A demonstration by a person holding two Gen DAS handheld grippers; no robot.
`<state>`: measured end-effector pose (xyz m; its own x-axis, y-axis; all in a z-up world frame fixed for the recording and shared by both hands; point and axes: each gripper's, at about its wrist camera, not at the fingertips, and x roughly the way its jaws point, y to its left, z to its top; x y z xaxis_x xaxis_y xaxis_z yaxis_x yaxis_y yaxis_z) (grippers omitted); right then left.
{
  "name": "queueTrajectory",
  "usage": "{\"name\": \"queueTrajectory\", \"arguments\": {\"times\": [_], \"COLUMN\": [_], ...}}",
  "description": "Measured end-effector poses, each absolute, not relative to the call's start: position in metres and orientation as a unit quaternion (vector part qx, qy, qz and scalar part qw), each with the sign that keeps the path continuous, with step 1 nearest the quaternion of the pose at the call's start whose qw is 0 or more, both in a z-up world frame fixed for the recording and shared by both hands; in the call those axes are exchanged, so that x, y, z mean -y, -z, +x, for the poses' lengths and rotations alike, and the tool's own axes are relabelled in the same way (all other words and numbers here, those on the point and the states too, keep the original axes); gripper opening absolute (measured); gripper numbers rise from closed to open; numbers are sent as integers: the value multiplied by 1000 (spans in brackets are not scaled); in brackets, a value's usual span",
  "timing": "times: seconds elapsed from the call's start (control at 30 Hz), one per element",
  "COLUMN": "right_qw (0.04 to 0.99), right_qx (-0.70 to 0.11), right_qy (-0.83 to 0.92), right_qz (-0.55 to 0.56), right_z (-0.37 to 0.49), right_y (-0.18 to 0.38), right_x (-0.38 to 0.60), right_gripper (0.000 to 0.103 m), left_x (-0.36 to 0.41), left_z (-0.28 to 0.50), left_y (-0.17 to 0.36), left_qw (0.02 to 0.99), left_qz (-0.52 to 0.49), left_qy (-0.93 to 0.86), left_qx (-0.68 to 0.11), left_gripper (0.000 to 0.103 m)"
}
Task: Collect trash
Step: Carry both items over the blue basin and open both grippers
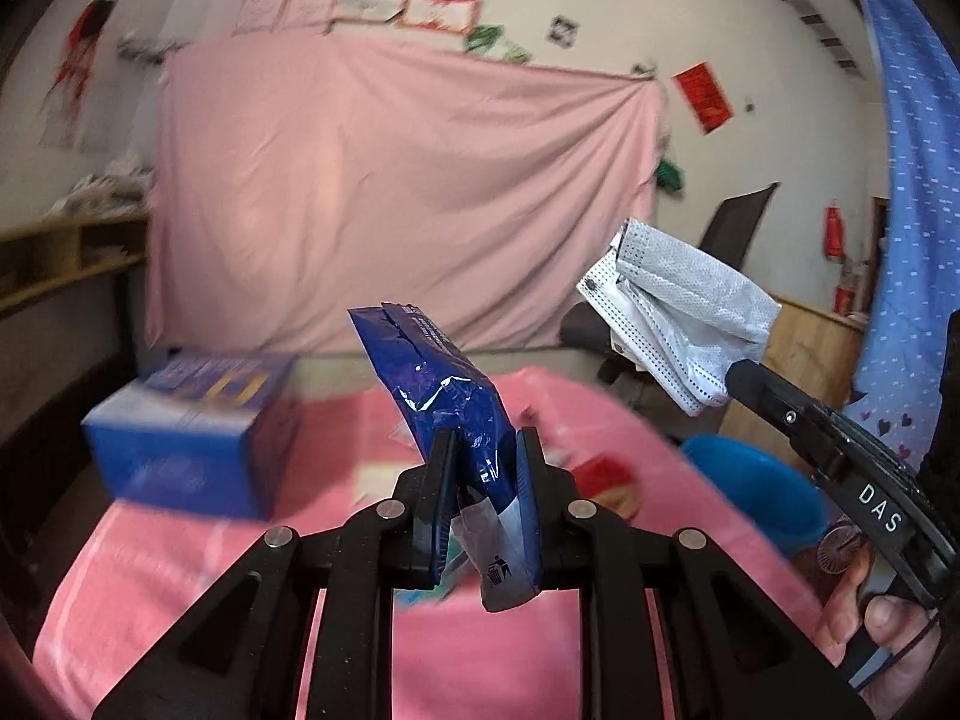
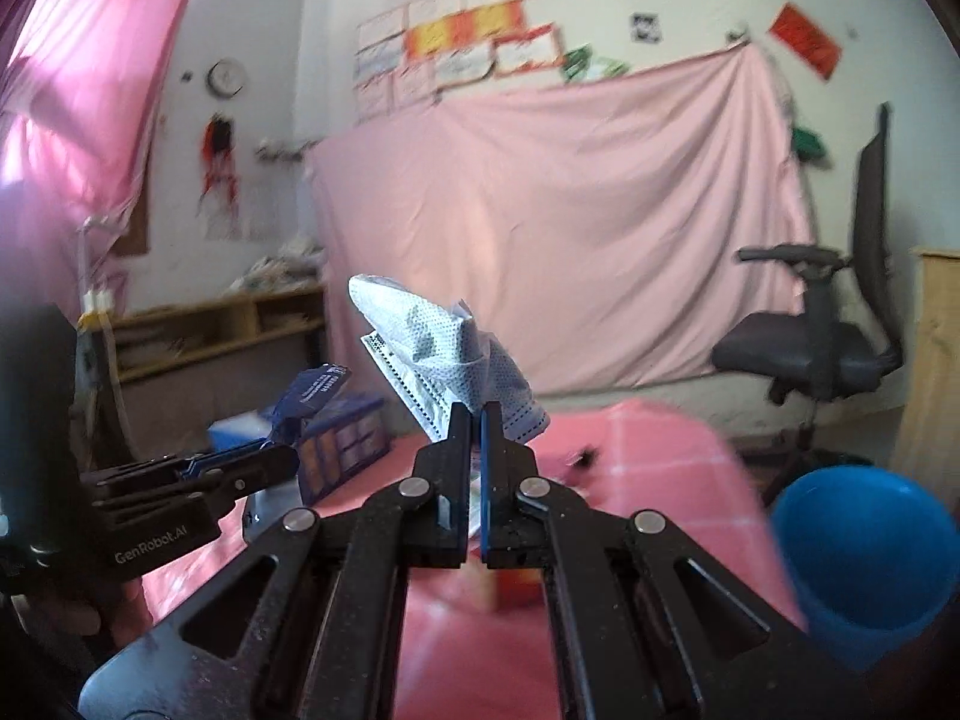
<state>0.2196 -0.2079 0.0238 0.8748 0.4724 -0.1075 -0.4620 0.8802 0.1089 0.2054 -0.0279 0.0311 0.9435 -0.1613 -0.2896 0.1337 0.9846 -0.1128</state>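
The left gripper (image 1: 485, 468) is pinching a shiny dark blue plastic snack wrapper (image 1: 447, 396) near its bottom end, up in the air over the table with the pink cloth (image 1: 180, 570). The wrapper stands tall and leans a little. It looks light, crinkly and slippery, so it could slide out if held loosely.

The right gripper (image 2: 476, 420) is pressed almost together on a crumpled white and pale blue face mask (image 2: 438, 354), also held up in the air. The mask looks soft and floppy, and very light. Holding the bunched middle seems best, because a loose strap could slip.

A round blue plastic bin (image 2: 870, 558) sits low, just beside the table on the right. It is probably where the trash goes.
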Motion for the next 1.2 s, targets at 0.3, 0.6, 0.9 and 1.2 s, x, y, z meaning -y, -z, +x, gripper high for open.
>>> {"name": "queueTrajectory", "arguments": {"times": [0.3, 0.6, 0.9, 1.2], "right_qw": [994, 986, 964, 946], "right_qx": [-34, -111, -195, -241], "right_qy": [-81, 32, 71, 71], "right_qz": [62, 118, 168, 207], "right_z": [237, 258, 279, 297], "right_y": [-37, 3, 45, 64], "right_x": [301, 386, 429, 444], "right_gripper": [28, 28, 28, 29], "left_x": [137, 257, 315, 327], "left_z": [265, 323, 367, 395], "left_y": [-54, -33, 4, 30], "left_qw": [973, 940, 909, 896], "left_qz": [-12, 12, 21, 21], "left_qy": [197, 292, 316, 290], "left_qx": [-120, -174, -271, -337], "left_gripper": [16, 16, 17, 19]}}
